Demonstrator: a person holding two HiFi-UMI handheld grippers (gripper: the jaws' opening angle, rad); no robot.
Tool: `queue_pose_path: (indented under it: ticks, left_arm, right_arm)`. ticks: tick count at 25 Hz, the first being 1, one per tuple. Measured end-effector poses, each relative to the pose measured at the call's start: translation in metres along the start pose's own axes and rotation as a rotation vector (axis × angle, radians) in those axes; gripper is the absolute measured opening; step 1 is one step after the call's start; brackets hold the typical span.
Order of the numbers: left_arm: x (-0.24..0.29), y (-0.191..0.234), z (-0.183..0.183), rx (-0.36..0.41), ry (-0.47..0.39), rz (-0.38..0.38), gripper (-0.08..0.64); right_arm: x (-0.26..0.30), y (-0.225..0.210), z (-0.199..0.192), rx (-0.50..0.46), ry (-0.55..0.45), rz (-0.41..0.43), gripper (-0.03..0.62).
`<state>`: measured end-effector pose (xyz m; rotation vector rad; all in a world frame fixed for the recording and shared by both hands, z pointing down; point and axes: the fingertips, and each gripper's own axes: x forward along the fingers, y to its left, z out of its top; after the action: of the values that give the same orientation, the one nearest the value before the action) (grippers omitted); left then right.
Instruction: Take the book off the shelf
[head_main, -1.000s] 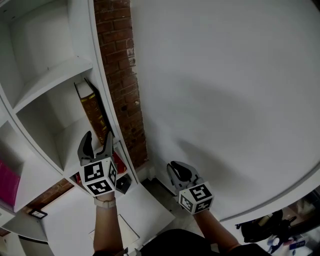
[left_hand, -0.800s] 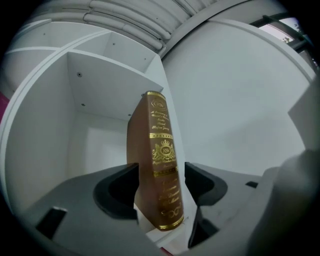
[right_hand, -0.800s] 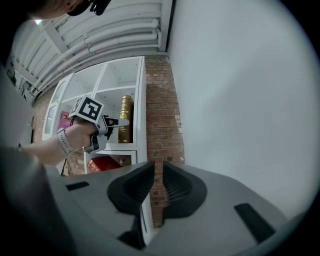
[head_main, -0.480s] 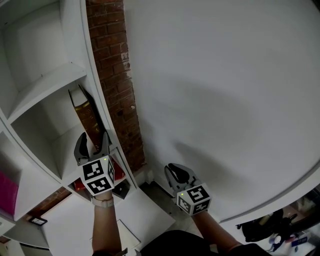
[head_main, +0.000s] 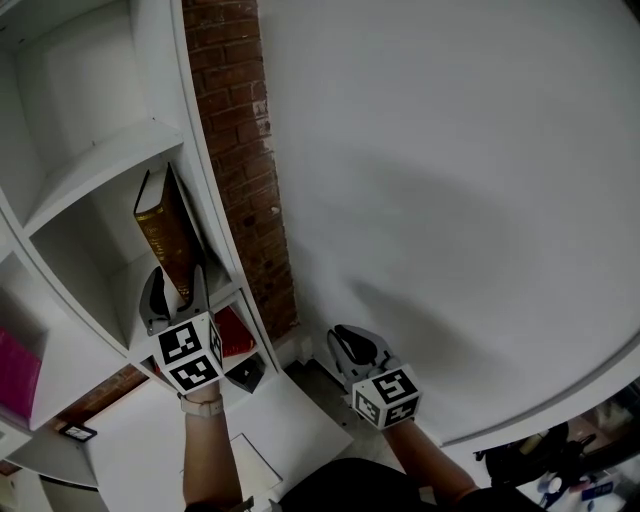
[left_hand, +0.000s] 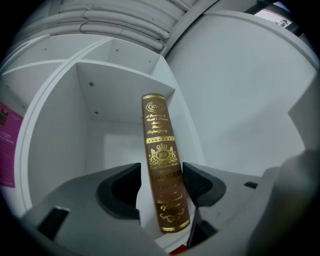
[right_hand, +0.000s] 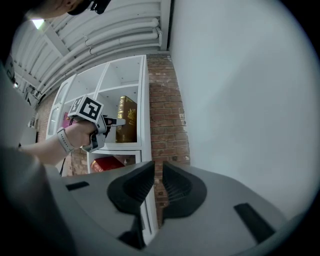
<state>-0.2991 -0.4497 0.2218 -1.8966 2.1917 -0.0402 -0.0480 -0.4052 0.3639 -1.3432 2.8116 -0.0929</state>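
A brown book (head_main: 163, 238) with gold lettering stands tilted in a middle cubby of the white shelf unit (head_main: 95, 160). My left gripper (head_main: 175, 283) reaches into that cubby at the book's lower end. In the left gripper view the spine (left_hand: 162, 165) stands between the jaws, which have just been closing. The right pad (left_hand: 197, 182) touches the spine, and a thin gap shows at the left pad. My right gripper (head_main: 352, 342) hangs low by the white wall, its jaws (right_hand: 158, 182) together on nothing. The right gripper view shows the book (right_hand: 126, 120) from the side.
A brick column (head_main: 240, 150) runs between the shelf unit and the white wall (head_main: 450, 200). A red book (head_main: 232, 332) lies in the cubby below, with a small black box (head_main: 245, 372) under it. Something pink (head_main: 15, 365) sits in a cubby at far left.
My left gripper has moved forward into the cubby until its jaws flank the book's lower spine. The book now leans away from the cubby's right wall. The right gripper has stayed put.
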Motion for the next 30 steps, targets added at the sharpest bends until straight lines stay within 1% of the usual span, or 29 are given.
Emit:
queue_pose_path:
  ticks: [6, 9, 16, 22, 30]
  left_arm:
    - [0.004, -0.001, 0.000, 0.004, -0.005, -0.005, 0.264]
    - [0.012, -0.003, -0.001, -0.001, 0.000, -0.012, 0.276]
    - [0.034, 0.000, -0.008, -0.021, 0.026, -0.004, 0.278]
    - [0.045, 0.001, -0.012, -0.034, 0.043, -0.012, 0.276]
    - [0.044, 0.009, -0.015, -0.065, 0.057, -0.016, 0.250]
  right_arm:
    - [0.002, 0.003, -0.002, -0.001, 0.005, 0.004, 0.058]
    - [0.001, 0.000, -0.002, -0.002, 0.005, -0.007, 0.058]
    - [0.000, -0.014, -0.003, 0.005, 0.005, -0.044, 0.058]
    - [0.001, -0.017, -0.004, 0.008, 0.004, -0.056, 0.058]
    - [-0.002, -0.017, -0.004, 0.016, -0.001, -0.056, 0.058]
